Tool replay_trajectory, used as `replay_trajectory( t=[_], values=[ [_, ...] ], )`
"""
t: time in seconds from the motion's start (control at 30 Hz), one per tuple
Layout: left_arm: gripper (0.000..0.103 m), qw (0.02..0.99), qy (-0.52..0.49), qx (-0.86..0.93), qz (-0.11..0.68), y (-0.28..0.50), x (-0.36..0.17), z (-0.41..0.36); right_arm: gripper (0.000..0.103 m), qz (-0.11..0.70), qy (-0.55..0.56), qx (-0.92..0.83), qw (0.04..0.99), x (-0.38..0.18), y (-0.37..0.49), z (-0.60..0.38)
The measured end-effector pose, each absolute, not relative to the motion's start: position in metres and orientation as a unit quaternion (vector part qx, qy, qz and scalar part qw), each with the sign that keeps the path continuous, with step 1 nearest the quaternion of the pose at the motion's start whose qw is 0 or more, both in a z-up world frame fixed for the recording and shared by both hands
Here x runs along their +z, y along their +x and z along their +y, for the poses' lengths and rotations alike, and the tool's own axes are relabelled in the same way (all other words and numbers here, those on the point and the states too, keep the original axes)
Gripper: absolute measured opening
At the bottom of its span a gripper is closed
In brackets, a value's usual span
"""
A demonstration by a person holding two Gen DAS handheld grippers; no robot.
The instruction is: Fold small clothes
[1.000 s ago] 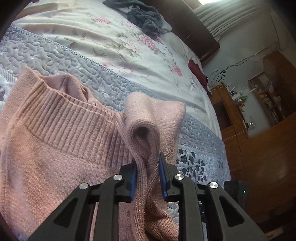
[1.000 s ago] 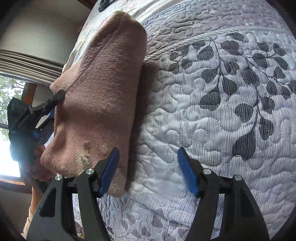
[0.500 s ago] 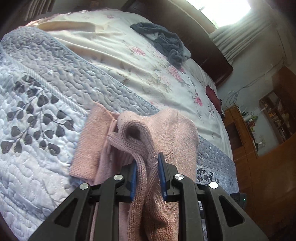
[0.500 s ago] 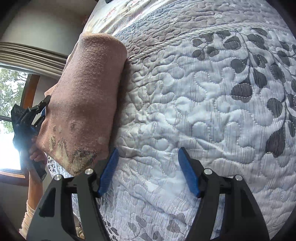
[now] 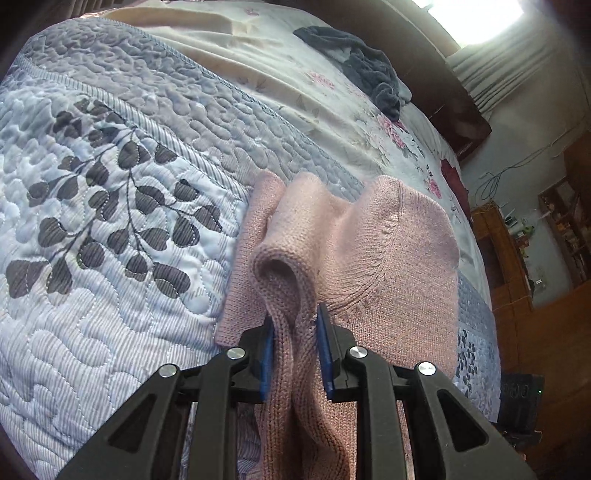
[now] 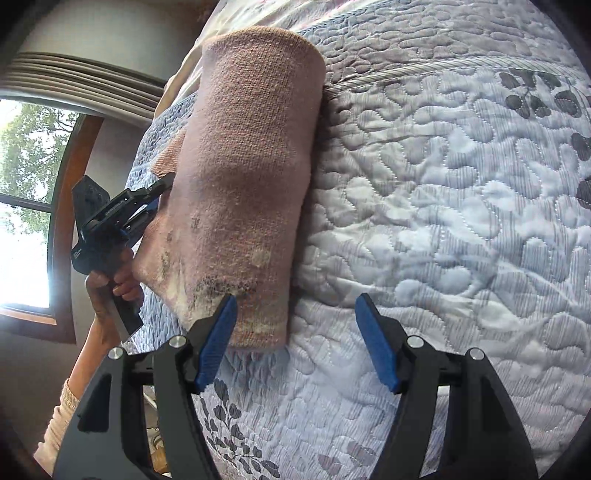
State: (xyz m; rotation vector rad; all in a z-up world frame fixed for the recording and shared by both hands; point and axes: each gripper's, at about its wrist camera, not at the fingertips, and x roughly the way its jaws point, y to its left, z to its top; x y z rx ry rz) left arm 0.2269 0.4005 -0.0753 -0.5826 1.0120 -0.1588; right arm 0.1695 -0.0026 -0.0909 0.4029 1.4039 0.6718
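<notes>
A lived-in bedroom in a home — the bed (image 5: 110,332) fills most of both views, spread with a pale blue quilt stitched with grey leaves and, farther up, a cream sheet (image 5: 280,70) printed with pink flowers. At the bed's head stands a dark wooden headboard (image 5: 436,70) with a curtained window (image 5: 476,18) behind it, and a heap of grey clothes (image 5: 369,74) lies on the sheet. Beyond the bed's far side stand wooden shelves (image 5: 565,232) crowded with small household things — loose cables (image 5: 517,166) trail down the wall above them.
</notes>
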Motion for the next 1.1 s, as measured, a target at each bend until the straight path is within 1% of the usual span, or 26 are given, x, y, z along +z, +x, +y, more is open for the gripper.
replay_trajectory(
  t=[0.1,0.2,0.3,0.33,0.37,0.43,0.5,0.53,0.57,0.6,0.63,0.67,0.73,0.83,1.0,1.07,1.1],
  values=[
    [0.023,0.828,-0.279,-0.071,0.482,0.215,-0.064,0.404,0.068,0.628,0.181,0.31,0.69,-0.091,0.171,0.01],
    [0.024,0.834,-0.252,-0.064,0.487,0.19,-0.047,0.403,0.069,0.628,0.179,0.317,0.688,-0.09,0.172,0.016],
    [0.038,0.845,-0.216,-0.075,0.484,0.16,-0.03,0.393,0.071,0.628,0.19,0.324,0.682,-0.091,0.17,0.022],
    [0.041,0.847,-0.21,-0.083,0.481,0.15,-0.026,0.39,0.072,0.629,0.198,0.325,0.677,-0.095,0.17,0.024],
    [0.043,0.847,-0.209,-0.092,0.481,0.142,-0.023,0.387,0.072,0.632,0.207,0.326,0.672,-0.099,0.17,0.026],
    [0.052,0.841,-0.215,-0.108,0.484,0.131,-0.022,0.379,0.072,0.639,0.223,0.327,0.659,-0.109,0.169,0.03],
    [0.053,0.832,-0.208,-0.111,0.502,0.129,-0.028,0.371,0.073,0.647,0.239,0.326,0.647,-0.12,0.169,0.034],
    [0.051,0.83,-0.199,-0.104,0.511,0.129,-0.032,0.368,0.072,0.648,0.246,0.327,0.642,-0.123,0.169,0.035],
    [0.049,0.829,-0.188,-0.098,0.518,0.129,-0.037,0.365,0.06,0.647,0.252,0.332,0.638,-0.124,0.169,0.037],
    [0.028,0.828,-0.176,-0.093,0.525,0.129,-0.041,0.363,0.053,0.646,0.256,0.335,0.636,-0.124,0.168,0.04],
    [0.016,0.825,-0.162,-0.084,0.534,0.129,-0.044,0.363,0.043,0.643,0.251,0.331,0.643,-0.121,0.167,0.041],
    [0.015,0.826,-0.167,-0.082,0.533,0.128,-0.045,0.366,0.036,0.639,0.244,0.333,0.649,-0.117,0.165,0.042],
    [0.013,0.825,-0.186,-0.07,0.529,0.126,-0.049,0.377,0.033,0.63,0.236,0.34,0.657,-0.108,0.161,0.045],
    [0.013,0.816,-0.2,-0.062,0.538,0.125,-0.063,0.388,0.03,0.635,0.211,0.335,0.664,-0.107,0.159,0.05],
    [0.013,0.816,-0.176,-0.058,0.548,0.127,-0.08,0.382,0.03,0.645,0.181,0.319,0.67,-0.118,0.157,0.063],
    [0.014,0.816,-0.168,-0.064,0.549,0.128,-0.078,0.381,0.033,0.647,0.176,0.32,0.67,-0.117,0.158,0.064],
    [0.018,0.817,-0.165,-0.066,0.549,0.128,-0.074,0.381,0.036,0.646,0.166,0.323,0.671,-0.114,0.159,0.067]
  ],
)
